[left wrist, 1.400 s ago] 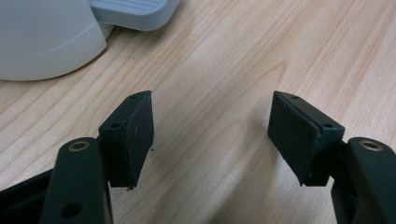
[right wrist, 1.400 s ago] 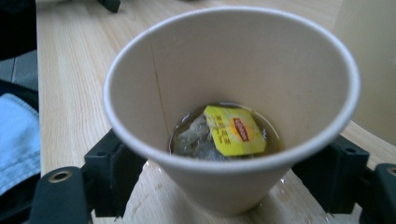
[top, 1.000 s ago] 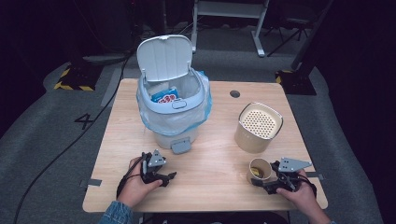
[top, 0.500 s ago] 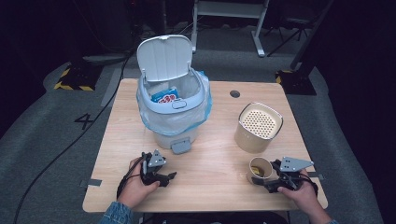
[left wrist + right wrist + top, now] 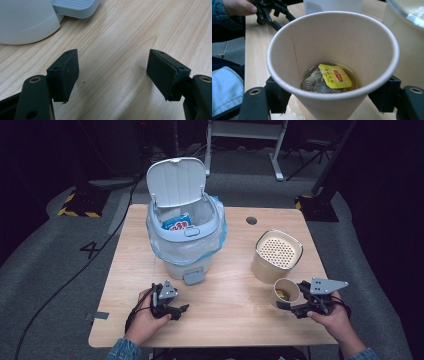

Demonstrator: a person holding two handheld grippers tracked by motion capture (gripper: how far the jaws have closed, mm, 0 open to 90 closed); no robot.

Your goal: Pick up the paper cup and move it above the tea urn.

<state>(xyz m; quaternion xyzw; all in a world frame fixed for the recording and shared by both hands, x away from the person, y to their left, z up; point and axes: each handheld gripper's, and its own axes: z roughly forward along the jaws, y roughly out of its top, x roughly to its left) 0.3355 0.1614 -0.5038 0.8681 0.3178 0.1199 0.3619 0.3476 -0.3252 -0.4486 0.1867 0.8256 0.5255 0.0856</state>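
Note:
A paper cup [image 5: 286,292] holding a little tea, a wet tea bag [image 5: 315,81] and its yellow tag [image 5: 334,76] is at the table's front right. My right gripper [image 5: 286,302] has just been closing on it, and both pads now press the cup's [image 5: 332,45] lower wall from either side. The cup hangs slightly above the wood, right beside a beige canister [image 5: 277,255]. Resting near the front edge, left of centre, my left gripper [image 5: 181,312] stands open. Between its pads [image 5: 66,72] there is only bare wood.
A white pedal bin [image 5: 186,232] lined with a clear bag stands at the back left, lid up, with a blue packet [image 5: 178,223] inside. Its pedal [image 5: 193,277] points at the left gripper. The canister's perforated lid is on. A cable hole [image 5: 251,220] sits behind it.
The right gripper closed on the paper cup and has risen a little with it. The left hand and its gripper have not moved.

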